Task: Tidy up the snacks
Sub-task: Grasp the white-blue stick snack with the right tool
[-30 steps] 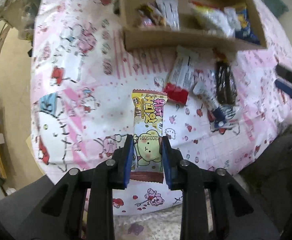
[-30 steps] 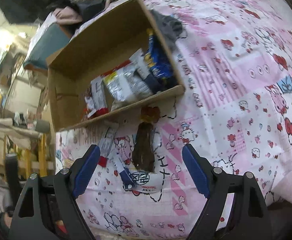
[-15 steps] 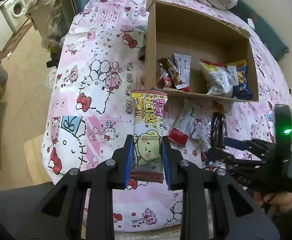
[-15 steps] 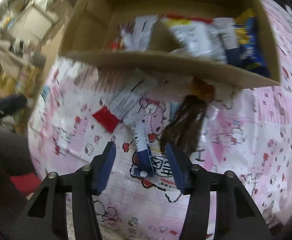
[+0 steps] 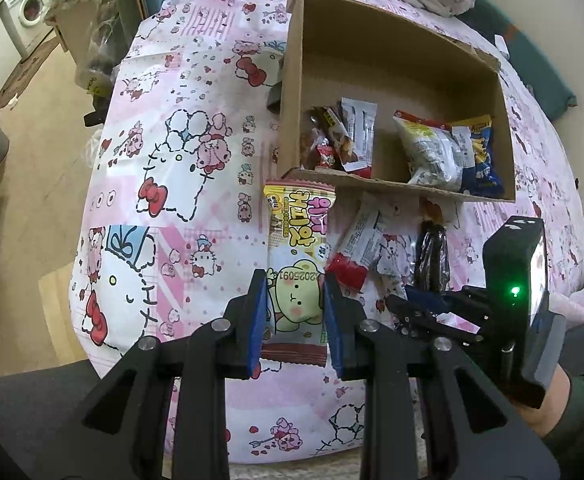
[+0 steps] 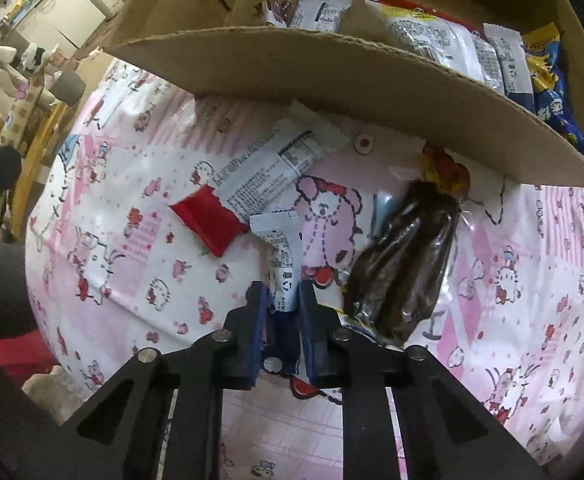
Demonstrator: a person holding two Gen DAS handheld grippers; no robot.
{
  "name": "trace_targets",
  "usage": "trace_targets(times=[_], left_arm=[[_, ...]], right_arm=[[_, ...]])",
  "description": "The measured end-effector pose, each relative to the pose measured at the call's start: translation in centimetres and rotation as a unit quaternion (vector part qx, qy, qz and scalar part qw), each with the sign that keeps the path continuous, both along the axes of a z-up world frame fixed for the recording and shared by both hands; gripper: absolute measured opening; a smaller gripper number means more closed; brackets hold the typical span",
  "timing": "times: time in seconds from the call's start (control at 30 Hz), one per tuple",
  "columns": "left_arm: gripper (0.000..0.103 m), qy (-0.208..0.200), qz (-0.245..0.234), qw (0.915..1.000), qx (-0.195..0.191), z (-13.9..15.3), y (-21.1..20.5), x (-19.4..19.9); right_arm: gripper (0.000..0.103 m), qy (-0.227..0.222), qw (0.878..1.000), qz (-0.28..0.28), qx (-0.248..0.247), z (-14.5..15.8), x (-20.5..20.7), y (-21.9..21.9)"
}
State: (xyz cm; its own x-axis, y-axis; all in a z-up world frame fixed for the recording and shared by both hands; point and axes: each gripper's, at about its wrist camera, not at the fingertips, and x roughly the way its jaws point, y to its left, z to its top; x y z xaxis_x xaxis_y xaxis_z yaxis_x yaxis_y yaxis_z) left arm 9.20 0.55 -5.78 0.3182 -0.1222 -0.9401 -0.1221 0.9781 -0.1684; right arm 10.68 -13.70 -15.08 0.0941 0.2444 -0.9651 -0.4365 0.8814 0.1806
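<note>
Small sachet [image 6: 285, 276] — between right gripper [image 6: 281, 312] pads

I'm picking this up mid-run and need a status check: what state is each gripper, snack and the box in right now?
Left gripper: shut on the bear cookie pack, held clear of the cloth.
Right gripper: shut on the slim white-and-blue packet.
White-and-red packet: lying loose on the cloth.
Dark brown snack: lying loose on the cloth.
Cardboard box: open on top, several snacks inside.
</note>
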Motion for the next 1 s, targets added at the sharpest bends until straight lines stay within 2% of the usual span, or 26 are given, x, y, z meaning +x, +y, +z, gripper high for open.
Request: trace_targets(times=[0.43, 0.57, 0.67, 0.73, 0.83, 0.93, 1.0], left_arm=[[0.023, 0.006, 0.003, 0.9992, 0.040, -1.1, -0.1, 0.1], [0.023, 0.004, 0.008, 0.9986, 0.052, -1.2, 0.2, 0.0], [0.023, -0.018, 0.019, 0.9980, 0.057, -0.3, 0.5, -0.2], [0.023, -0.049, 0.023, 0.9967, 0.060, 1.1, 0.5, -0.2], [0.023, -0.082, 0.018, 0.9948, 0.059, 3.3, 0.1, 0.2], [0.023, -0.095, 0.013, 0.9939, 0.055, 4.7, -0.4, 0.9], [0.023, -0.099, 0.008, 0.9934, 0.057, 5.0, -0.7, 1.5]], right_arm=[[0.013, 0.021, 0.997, -0.038, 0.071, 3.7, -1.1, -3.6], [0.013, 0.011, 0.993, -0.052, 0.102, 5.5, -1.7, -4.9], [0.013, -0.023, 0.985, -0.081, 0.150, 8.0, -1.7, -6.3], [0.013, -0.053, 0.976, -0.101, 0.186, 9.9, -1.4, -7.2], [0.013, -0.090, 0.965, -0.122, 0.214, 12.3, -0.8, -8.6], [0.013, -0.102, 0.958, -0.133, 0.231, 13.3, -0.1, -9.4], [0.013, -0.092, 0.960, -0.130, 0.231, 12.7, 0.4, -9.6]])
